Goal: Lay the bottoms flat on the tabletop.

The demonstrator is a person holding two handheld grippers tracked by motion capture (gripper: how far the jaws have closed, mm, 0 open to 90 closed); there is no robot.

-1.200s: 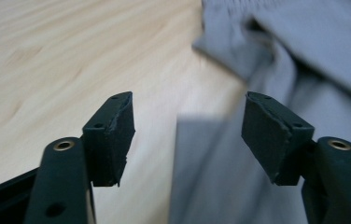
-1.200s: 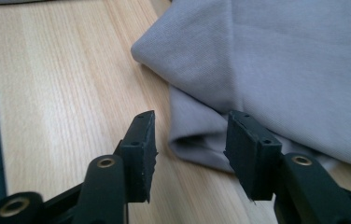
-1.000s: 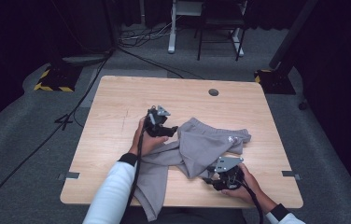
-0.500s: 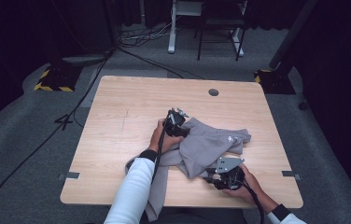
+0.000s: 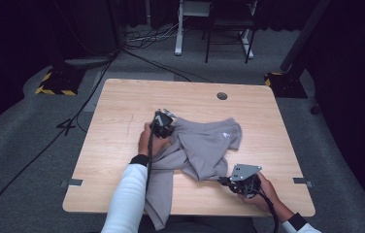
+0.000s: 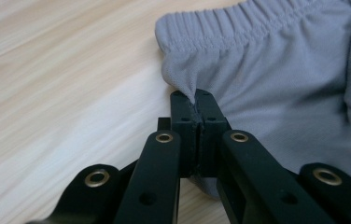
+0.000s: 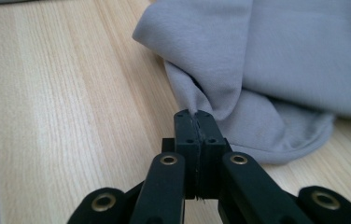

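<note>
Wooden table [image 5: 117, 111] carries a crumpled grey garment [image 5: 205, 145], and dark carpet with cables surrounds it. Nearest the person, one grey leg of the garment hangs over the table's front edge beside the white left sleeve [image 5: 127, 199]. At the front right, the right gripper [image 5: 225, 181] lies low on the wood just beside the garment's near right corner; in the right gripper view its jaws have just been closing and now stand pressed together on a thin fold of the cloth [image 7: 239, 60], which rises up and to the right of the tips. Farther in, the bulk of the garment lies bunched between the two grippers, with a small white mark on its far right part. Beyond it, at the garment's far left edge, the left gripper [image 5: 163, 122] points away from the person; in the left gripper view its jaws have just been closing too and now pinch a small peak of cloth [image 6: 276, 60] just below the ribbed waistband [image 6: 239, 23], with bare wood to the left. Farthest off, a round hole [image 5: 222, 95] sits near the table's back edge.
</note>
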